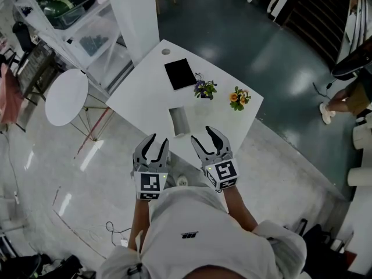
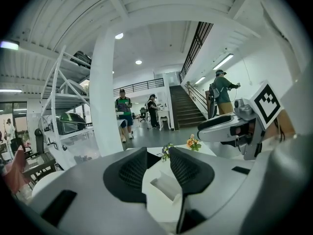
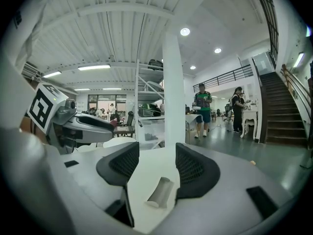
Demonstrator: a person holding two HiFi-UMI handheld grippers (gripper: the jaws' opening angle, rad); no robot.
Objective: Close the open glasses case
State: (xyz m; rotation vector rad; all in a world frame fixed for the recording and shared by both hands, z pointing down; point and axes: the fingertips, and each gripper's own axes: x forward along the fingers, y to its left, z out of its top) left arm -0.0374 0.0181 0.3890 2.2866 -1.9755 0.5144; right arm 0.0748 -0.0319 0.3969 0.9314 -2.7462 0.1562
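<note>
The grey glasses case (image 1: 179,121) lies open on the white table (image 1: 139,95), just beyond both grippers. My left gripper (image 1: 156,143) hovers at the table's near edge, open and holding nothing. My right gripper (image 1: 203,135) is beside it, a little nearer the case, also open and empty. In the left gripper view the case (image 2: 164,187) shows between the fingers (image 2: 133,173), lid raised, some way ahead. The right gripper view has the case (image 3: 160,192) end-on, low between its fingers (image 3: 191,173), untouched.
A black flat pad (image 1: 180,73) lies at the table's far side, with two small flower pots (image 1: 204,89) (image 1: 238,97) to the right of the case. A round white side table (image 1: 67,96) stands left, a white pillar (image 1: 135,16) behind, and a person (image 1: 349,92) at the far right.
</note>
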